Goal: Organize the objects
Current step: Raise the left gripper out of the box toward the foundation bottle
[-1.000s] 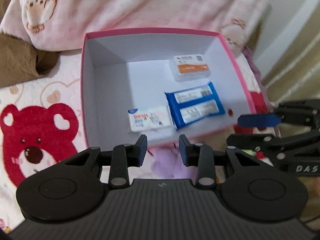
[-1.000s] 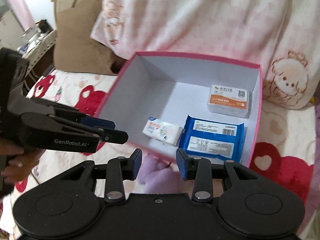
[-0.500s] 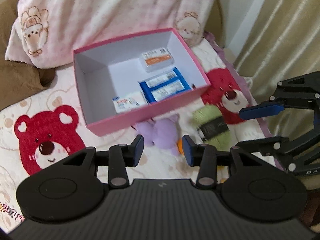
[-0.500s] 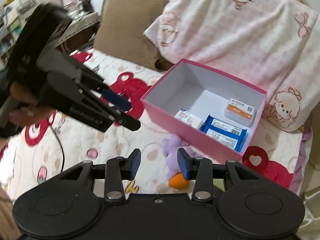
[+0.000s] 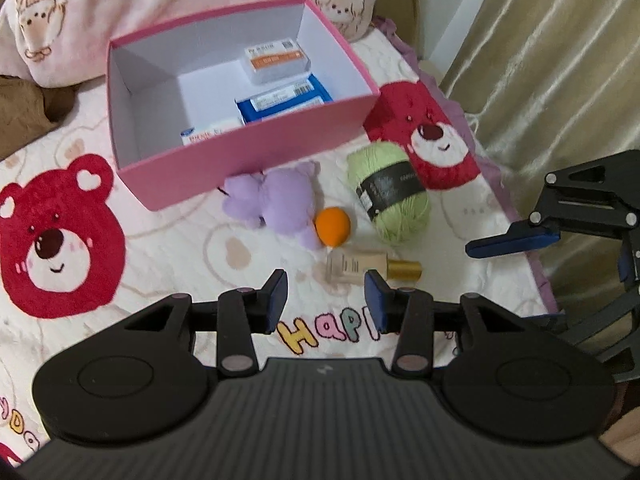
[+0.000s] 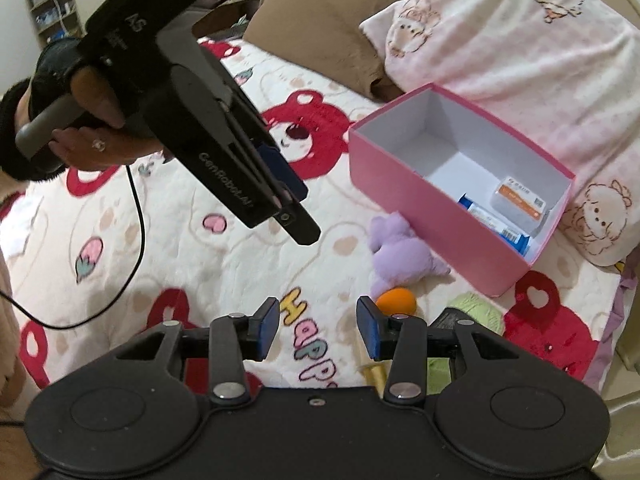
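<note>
On the bed, a soft white blanket with red bear faces [image 5: 60,236] is spread out, and a pink cardboard box with white insides [image 5: 256,152] sits on it. Inside the box lie a white and orange packet [image 5: 276,58], a blue wrapped pack [image 5: 282,102] and a small white packet [image 5: 210,134], which the front wall partly hides. Just in front of the box lies a fluffy purple plush toy [image 5: 276,204], touching a small orange ball [image 5: 333,227]. A ball of light green yarn with a black label [image 5: 390,192] is beside them. Near the ball lies a small clear bottle with a gold cap [image 5: 372,268].

The left claw [image 5: 326,300] hangs above the blanket, its fingers apart and holding nothing. The right claw [image 6: 318,328] is also apart and empty. The yarn is partly hidden in the right view, so its spot there is hard to tell.
</note>
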Motion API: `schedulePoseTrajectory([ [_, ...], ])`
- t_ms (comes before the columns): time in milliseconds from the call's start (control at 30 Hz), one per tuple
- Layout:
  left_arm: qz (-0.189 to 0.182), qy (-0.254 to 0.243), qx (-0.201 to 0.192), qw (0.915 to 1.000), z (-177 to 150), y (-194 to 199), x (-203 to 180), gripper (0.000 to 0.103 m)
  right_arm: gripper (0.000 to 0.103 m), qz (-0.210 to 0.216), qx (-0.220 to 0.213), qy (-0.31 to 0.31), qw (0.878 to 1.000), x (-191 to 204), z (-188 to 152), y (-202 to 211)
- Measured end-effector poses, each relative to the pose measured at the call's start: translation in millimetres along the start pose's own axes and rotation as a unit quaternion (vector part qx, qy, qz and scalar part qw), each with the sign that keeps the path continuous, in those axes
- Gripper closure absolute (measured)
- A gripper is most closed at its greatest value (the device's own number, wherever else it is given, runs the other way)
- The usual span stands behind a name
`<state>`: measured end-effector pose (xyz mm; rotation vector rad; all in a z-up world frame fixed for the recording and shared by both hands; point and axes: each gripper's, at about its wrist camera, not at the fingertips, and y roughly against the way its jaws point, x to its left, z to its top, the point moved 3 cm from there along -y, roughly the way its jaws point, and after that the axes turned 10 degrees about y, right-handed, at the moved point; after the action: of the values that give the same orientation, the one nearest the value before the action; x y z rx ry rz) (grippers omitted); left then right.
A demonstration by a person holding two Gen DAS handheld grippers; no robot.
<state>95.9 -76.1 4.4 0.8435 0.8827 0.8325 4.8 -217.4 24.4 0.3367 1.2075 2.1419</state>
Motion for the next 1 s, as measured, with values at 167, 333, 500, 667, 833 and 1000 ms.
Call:
schedulePoseTrajectory([
  [167,-0.02,0.021,0.015,0.9995,-17,-27,3,0.063,0.054,0.004,0.011,-0.013,1.0,2,-16,-22],
  [333,-0.03,0.042,0.016,0.9985,-34,-60,3,0.063,0.054,-0.014,0.037,0.023,0.999,5,-26,-49],
  [500,-0.046,0.078,-0.01,0.9958,-46,-90,9,0.063,0.055,-0.022,0.055,0.037,0.998,1,-34,-77],
  [667,-0.071,0.121,-0.001,0.9901,-55,-118,17,0.064,0.055,-0.044,0.078,0.064,0.994,0,-45,-106],
  [833,-0.072,0.134,-0.026,0.9879,-60,-132,18,0.064,0.055,-0.062,0.096,0.073,0.991,-3,-53,-124],
  [1000,-0.089,0.173,-0.034,0.9804,-63,-146,24,0.065,0.053,-0.076,0.115,0.079,0.987,-4,-59,-142],
])
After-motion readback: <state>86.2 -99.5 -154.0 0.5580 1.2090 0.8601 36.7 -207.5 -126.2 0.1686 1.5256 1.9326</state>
